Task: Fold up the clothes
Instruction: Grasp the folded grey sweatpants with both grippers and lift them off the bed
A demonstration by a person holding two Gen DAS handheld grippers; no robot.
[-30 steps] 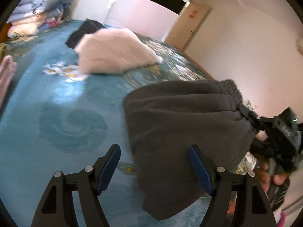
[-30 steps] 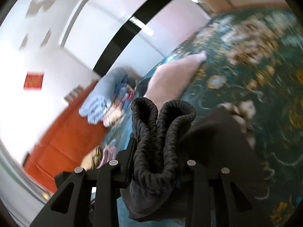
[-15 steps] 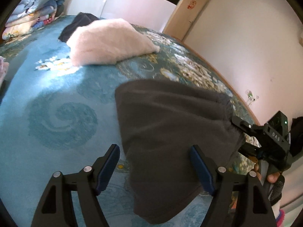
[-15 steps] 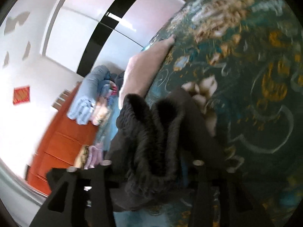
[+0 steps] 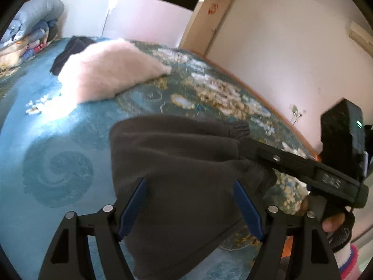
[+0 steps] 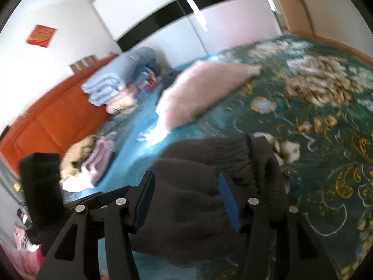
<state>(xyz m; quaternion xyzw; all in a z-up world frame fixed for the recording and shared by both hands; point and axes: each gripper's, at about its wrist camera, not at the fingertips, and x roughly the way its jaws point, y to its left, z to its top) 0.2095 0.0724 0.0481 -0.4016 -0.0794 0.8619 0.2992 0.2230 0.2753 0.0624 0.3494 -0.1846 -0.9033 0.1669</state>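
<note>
A dark grey garment (image 5: 177, 168) with an elastic waistband (image 6: 214, 154) lies folded flat on the teal patterned bedspread (image 5: 58, 140). My left gripper (image 5: 190, 207) hovers open over the garment's near half, its blue pads wide apart and off the cloth. My right gripper (image 6: 186, 200) is open just above the waistband end, with the cloth lying under and between its blue pads, which do not press on it. In the left wrist view one right finger (image 5: 268, 156) reaches over the waistband from the right.
A fluffy pink garment (image 5: 109, 74) lies farther up the bed, with a dark garment (image 5: 70, 51) behind it. Rolled blankets (image 6: 116, 79) sit by the orange headboard (image 6: 46, 121). A small pile of folded clothes (image 6: 88, 161) lies at the left. A gloved hand (image 5: 335, 221) holds the right gripper.
My right gripper has opened and let go of the bunched waistband, which now lies on the bed. The right view has rolled. The left gripper shifted slightly and stays open.
</note>
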